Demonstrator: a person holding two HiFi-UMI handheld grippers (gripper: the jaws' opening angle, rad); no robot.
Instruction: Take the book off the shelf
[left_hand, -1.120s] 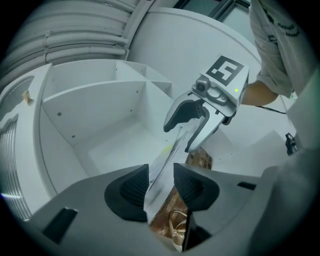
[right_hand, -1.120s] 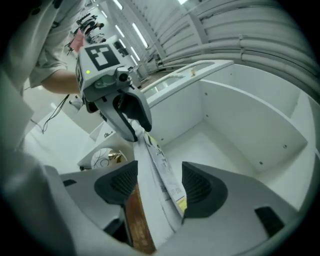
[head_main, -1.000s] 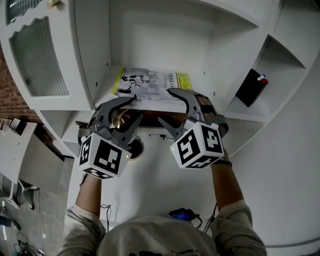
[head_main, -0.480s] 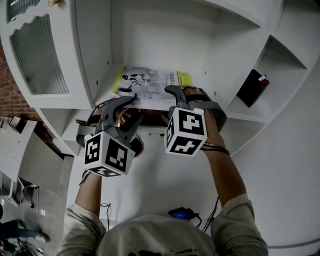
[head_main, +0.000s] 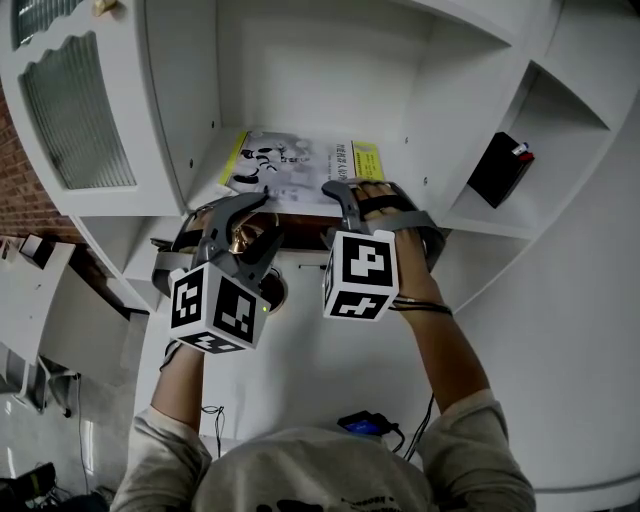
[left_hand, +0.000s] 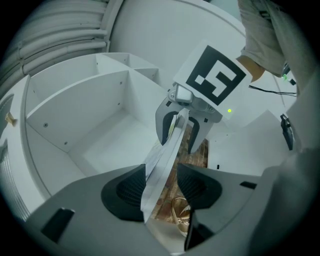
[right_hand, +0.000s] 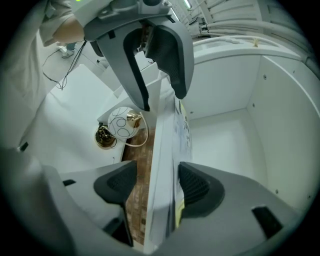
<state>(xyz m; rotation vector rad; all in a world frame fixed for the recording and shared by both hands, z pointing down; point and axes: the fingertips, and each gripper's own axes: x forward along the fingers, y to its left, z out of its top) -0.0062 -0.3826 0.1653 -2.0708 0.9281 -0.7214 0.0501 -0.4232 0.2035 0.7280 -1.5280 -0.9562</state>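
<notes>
Straddling the shelf (right_hand: 220, 145) lip | my left gripper (head_main: 255, 222): jaws wide, just been opening, board and book (head_main: 290, 165) between, ungripped | my right gripper (head_main: 328, 212): wide, just been closing, one pad touching the cover | book: flat on shelf, at its front edge

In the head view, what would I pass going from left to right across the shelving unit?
ribbed glass door → left gripper → right gripper → black box

furniture: white shelving (head_main: 330, 90) | door: ribbed glass (head_main: 75, 115) | wall: red brick (head_main: 12, 190) | floor: grey (head_main: 60, 420)
</notes>
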